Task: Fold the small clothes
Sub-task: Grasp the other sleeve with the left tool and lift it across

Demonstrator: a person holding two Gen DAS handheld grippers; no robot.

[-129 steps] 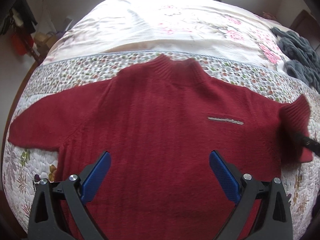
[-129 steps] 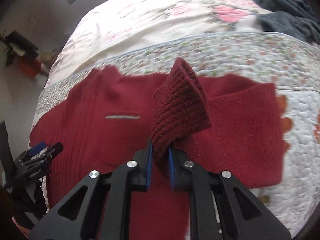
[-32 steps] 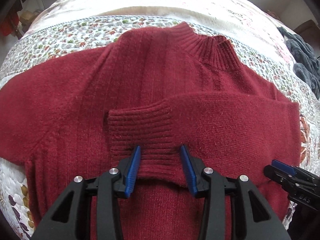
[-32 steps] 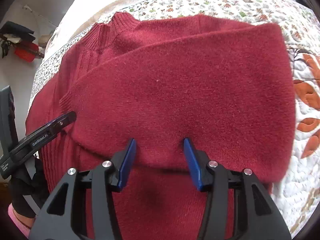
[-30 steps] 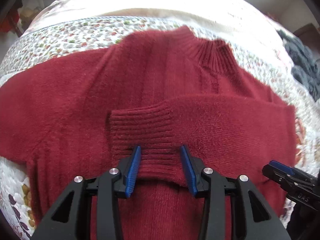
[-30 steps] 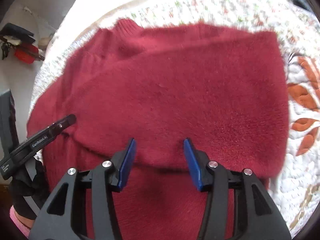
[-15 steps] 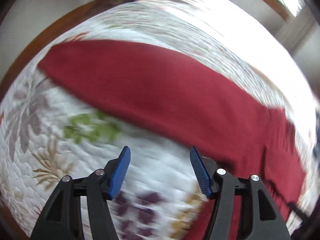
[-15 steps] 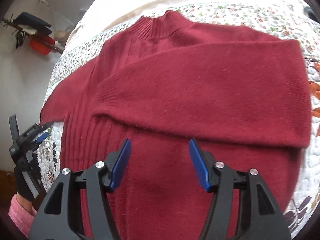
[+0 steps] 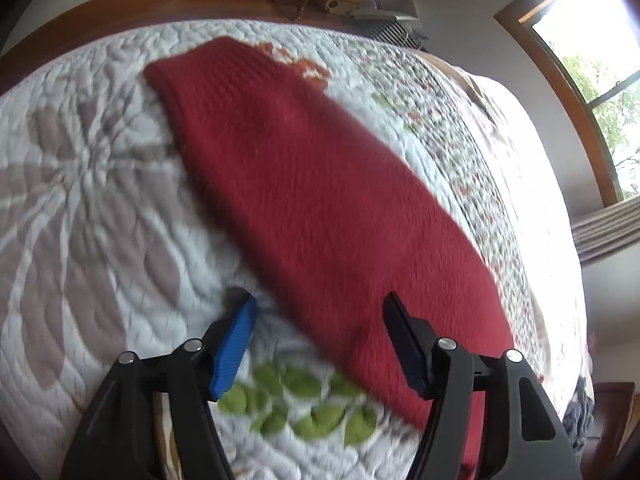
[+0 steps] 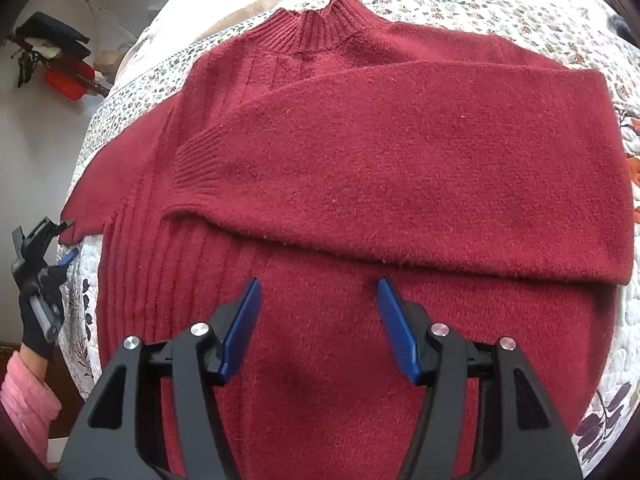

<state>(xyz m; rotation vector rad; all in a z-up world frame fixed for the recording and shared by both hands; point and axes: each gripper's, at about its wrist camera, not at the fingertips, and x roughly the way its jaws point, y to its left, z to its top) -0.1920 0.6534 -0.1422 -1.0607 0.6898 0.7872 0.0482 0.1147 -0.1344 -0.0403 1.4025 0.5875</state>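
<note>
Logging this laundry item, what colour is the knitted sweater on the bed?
Dark red knitted sweater, one solid colour; clearest in the right wrist view.

A home bedroom: a bed [image 9: 100,208] covered by a quilt [image 9: 72,240] stitched with leaf and flower patterns fills the view ahead of the left tool. Beyond it runs a wooden bed frame [image 9: 132,6], and up to the right a wood-framed window [image 9: 576,92] with a curtain [image 9: 604,234].

Sweater [image 10: 400,160] hem cut off at bottom edge; left sleeve [image 9: 304,184] motion-blurred; left claw [image 10: 60,240] tips too small to read.
</note>
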